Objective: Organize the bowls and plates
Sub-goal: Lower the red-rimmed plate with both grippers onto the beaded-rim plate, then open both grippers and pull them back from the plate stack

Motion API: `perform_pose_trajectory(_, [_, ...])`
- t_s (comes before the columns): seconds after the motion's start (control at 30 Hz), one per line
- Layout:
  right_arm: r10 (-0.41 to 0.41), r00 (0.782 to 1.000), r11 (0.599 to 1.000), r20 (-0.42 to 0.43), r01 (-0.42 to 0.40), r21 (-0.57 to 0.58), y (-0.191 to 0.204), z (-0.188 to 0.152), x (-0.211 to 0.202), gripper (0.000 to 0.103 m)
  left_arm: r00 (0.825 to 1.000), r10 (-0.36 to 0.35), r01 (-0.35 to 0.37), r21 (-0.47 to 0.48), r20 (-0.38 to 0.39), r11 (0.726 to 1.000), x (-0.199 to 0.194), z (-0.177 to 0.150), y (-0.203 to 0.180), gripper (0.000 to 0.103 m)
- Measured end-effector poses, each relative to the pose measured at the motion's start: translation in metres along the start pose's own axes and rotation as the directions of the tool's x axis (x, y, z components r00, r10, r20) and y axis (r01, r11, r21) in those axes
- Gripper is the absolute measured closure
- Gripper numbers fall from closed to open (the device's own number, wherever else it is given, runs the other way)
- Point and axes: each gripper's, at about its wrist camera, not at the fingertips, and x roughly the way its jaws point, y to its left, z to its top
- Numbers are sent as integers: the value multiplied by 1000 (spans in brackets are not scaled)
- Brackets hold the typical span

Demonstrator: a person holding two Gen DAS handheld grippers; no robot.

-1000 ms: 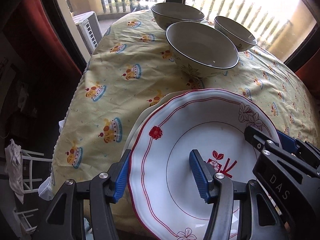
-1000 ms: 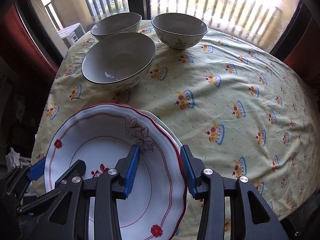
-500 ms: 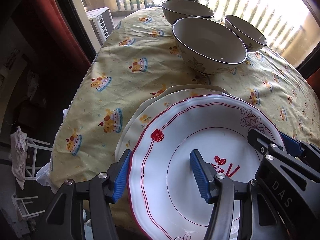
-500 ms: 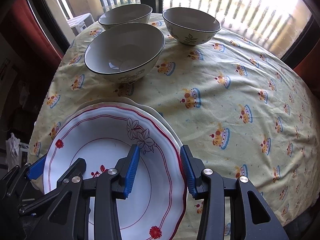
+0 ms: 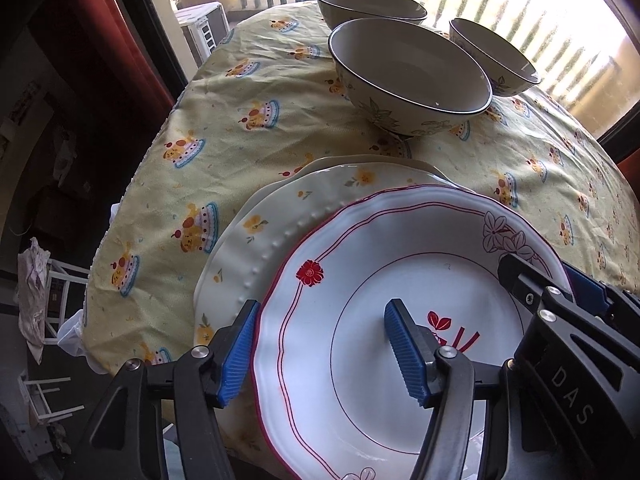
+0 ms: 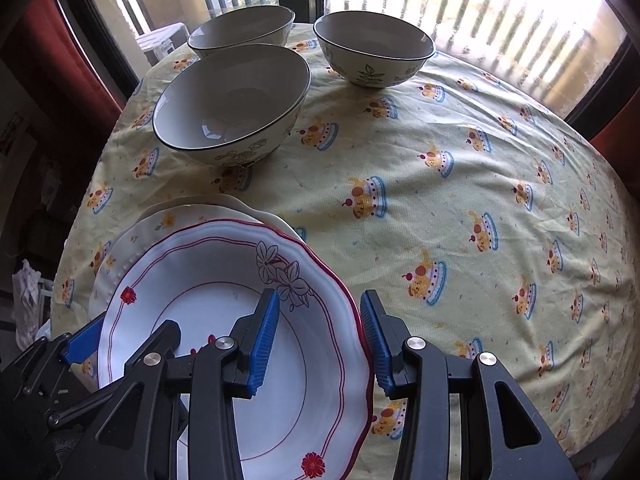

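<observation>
Your left gripper [image 5: 320,346] straddles the left rim of the red-trimmed plate [image 5: 360,280]; its jaws are opening, the rim sits between them and the outer pad [image 5: 236,350] stands just off the edge, so nothing is pinched there

Your right gripper [image 6: 318,340] straddles the right rim of the same plate [image 6: 224,304] at a moderate opening. Whether its pads press the rim you cannot tell: a sliver of gap shows on both sides

The red-trimmed plate lies on a yellow-flowered plate [image 5: 288,216], shifted toward you so the lower plate's far and left rim shows. A third plate's rim [image 5: 360,159] peeks out under that. The stack sits at the near edge of the table, on a yellow tablecloth [image 6: 440,208] printed with cakes

Three cream bowls with dark rims stand upright beyond the stack: the nearest bowl [image 6: 230,104], the far-left bowl [image 6: 240,32] just behind it, the far-right bowl [image 6: 374,50] apart to the right
</observation>
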Motion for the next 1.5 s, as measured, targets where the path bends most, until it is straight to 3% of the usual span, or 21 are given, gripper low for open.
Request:
perform_pose_trajectory(0.1, [16, 1000, 1000, -2, -16, -8, 1, 1, 0, 56, 1000, 28, -28, 17, -3, 999, 2, 0, -6, 33])
perform_pose_trajectory(0.5, [39, 999, 999, -2, -39, 4, 0, -3, -2, 56, 998, 7, -4, 48, -57, 999, 4, 0, -5, 21])
perform_pose_trajectory(0.67, [44, 999, 999, 9, -44, 10, 2, -6, -6, 56, 1000, 21, -22, 95, 7, 995, -13, -4, -9, 15])
perform_pose_trajectory(1.2, [24, 1000, 999, 8, -24, 42, 26, -10, -8, 59, 999, -24, 21, 141, 24, 990, -21, -3, 16, 15])
perform_pose_trajectory(1.3, [17, 1000, 998, -5, -17, 68, 26, -9, -5, 54, 999, -46, 41, 150, 25, 988, -21, 2, 21, 15])
perform_pose_trajectory(1.37, [41, 999, 995, -5, -41, 90, 25, -8, -7, 36, 998, -58, 53, 163, 27, 985, -23, 5, 22, 15])
perform_pose_trajectory(1.43, [33, 999, 994, 16, -34, 100, 28, -7, -14, 26, 997, -71, 65, 182, 27, 981, -25, 10, 22, 15])
perform_pose_trajectory(1.5, [23, 999, 994, 30, -26, 106, 29, -3, -20, 24, 996, -86, 78, 197, 32, 977, -29, 16, 21, 14])
